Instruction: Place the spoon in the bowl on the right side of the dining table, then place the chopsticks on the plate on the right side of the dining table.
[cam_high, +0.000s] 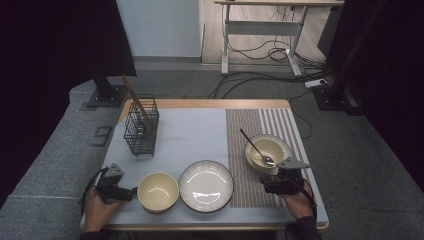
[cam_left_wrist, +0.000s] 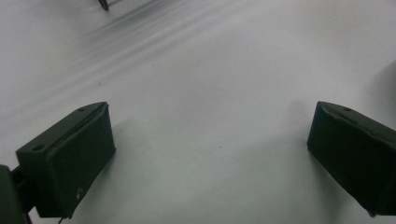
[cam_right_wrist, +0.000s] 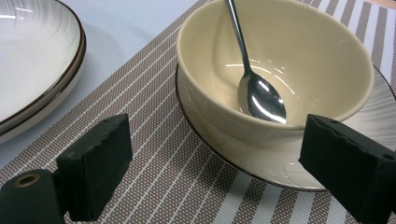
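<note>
the cream bowl (cam_right_wrist: 275, 79) sits on a saucer plate (cam_right_wrist: 373, 126) on the striped mat (cam_right_wrist: 187, 186), at the right side of the bench (cam_high: 200, 103), and a steel spoon (cam_right_wrist: 254, 84) leans inside it. i judge the bowl stiff, glazed, slippery and breakable, rather heavy; the near rim seems the best place to pinch, keeping it level so the spoon does not slide. the right hand-held gripper (cam_right_wrist: 215, 163) hovers just before it, jaws wide apart and empty. the left hand-held gripper (cam_left_wrist: 210, 154) is also spread, over bare cloth beside a second bowl (cam_high: 158, 191).
</note>
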